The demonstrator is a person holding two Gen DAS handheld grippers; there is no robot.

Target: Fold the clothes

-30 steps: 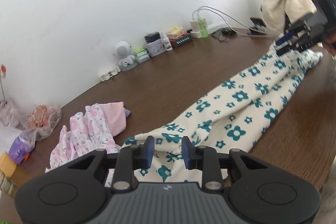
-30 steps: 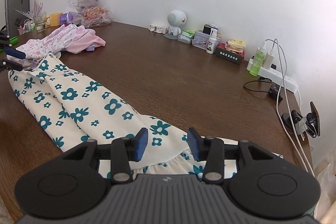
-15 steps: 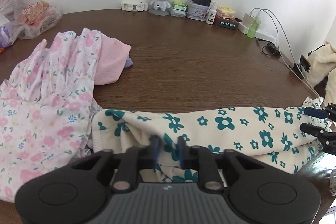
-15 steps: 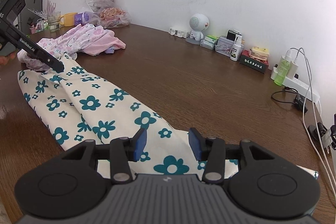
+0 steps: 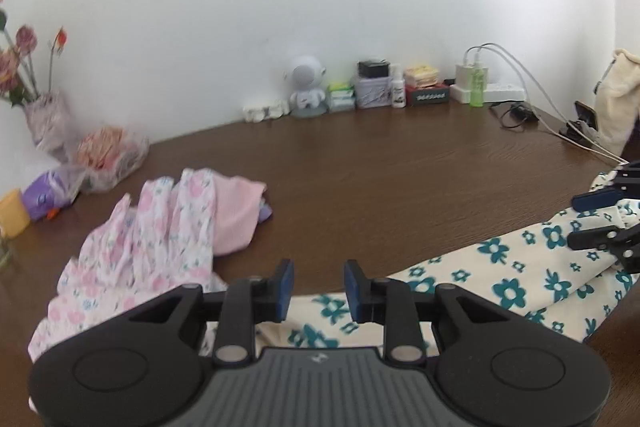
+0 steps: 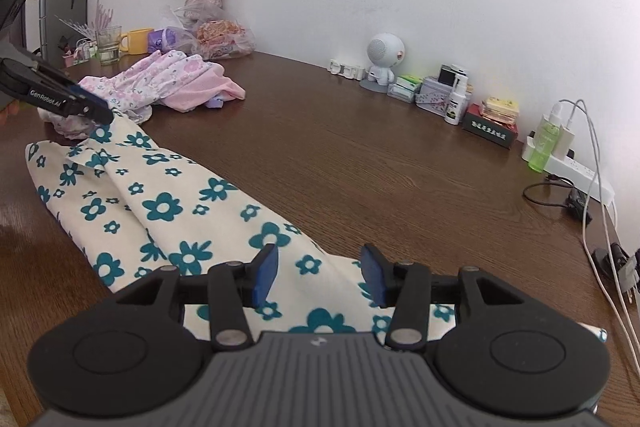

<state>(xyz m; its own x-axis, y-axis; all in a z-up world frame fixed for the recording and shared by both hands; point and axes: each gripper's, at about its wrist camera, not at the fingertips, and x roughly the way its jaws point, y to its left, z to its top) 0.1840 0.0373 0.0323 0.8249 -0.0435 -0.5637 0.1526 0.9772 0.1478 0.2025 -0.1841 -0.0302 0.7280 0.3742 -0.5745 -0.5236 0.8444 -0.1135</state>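
1. Beside the pink clothes, the left gripper has just closed and reopened; its jaws now stand partly apart with nothing between them, and the view has swung since a half second ago.
2. Stretched away from the pink clothes along the table lies the flowered garment, a long folded strip, flat.
3. At the strip's far end from the pink clothes, the right gripper hovers with its jaws apart over cloth, gripping none.
4. Both ends look released, so this fold seems laid; likely next comes a fresh grasp for a crosswise fold.
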